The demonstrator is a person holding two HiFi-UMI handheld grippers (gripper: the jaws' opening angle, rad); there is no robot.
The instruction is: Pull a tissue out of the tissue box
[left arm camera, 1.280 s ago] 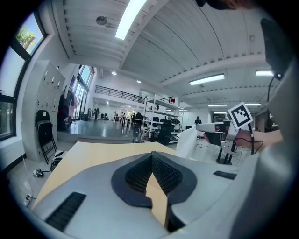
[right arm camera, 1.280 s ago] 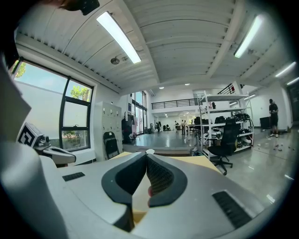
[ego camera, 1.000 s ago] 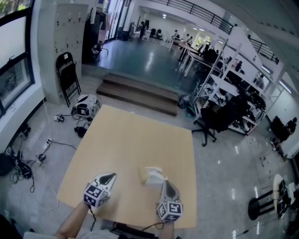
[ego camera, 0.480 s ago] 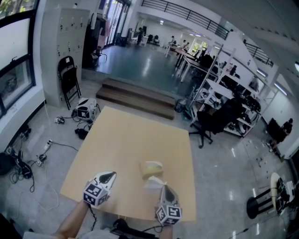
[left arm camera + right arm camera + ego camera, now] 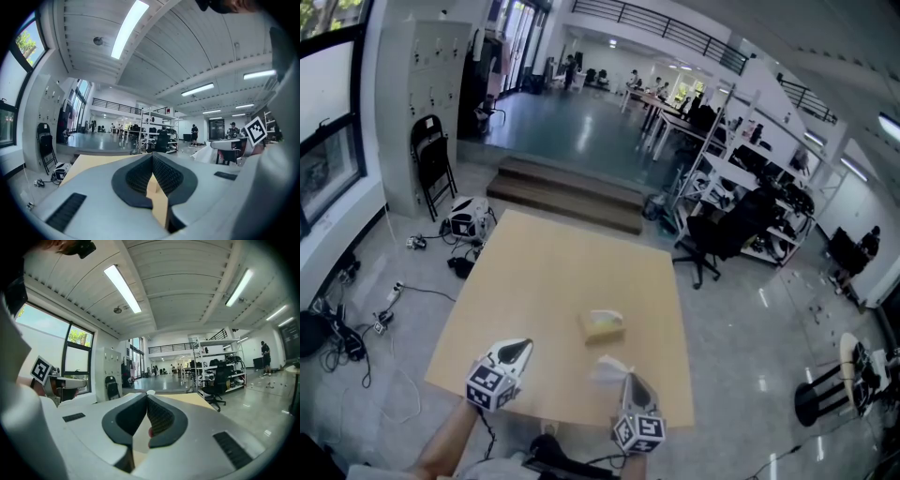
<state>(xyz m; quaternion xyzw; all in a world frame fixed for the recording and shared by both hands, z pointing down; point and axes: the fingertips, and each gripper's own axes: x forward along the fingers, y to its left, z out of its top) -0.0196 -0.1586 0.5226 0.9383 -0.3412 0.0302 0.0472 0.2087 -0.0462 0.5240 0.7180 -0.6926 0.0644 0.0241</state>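
Tissue drawn at the near edge of the table: my right gripper [image 5: 628,380] is clamped shut on a crumpled white tissue [image 5: 610,367], which stands up soft and creased from the jaw tips. In the right gripper view only a sliver of white shows where the ribbed black pads meet.

The tissue box [image 5: 604,325] lies just beyond the tissue, straight ahead of the right gripper and a little to its left. It sits on the smooth tan table [image 5: 546,281] with its long axis running across my view. It is a low, pale-yellow oblong with a lighter top. I judge the sheet clear of it, as bare table shows between the 2.

My left gripper [image 5: 516,353] hovers to the left with its jaws closed on nothing, farther from the box. The right is the nearer hand.
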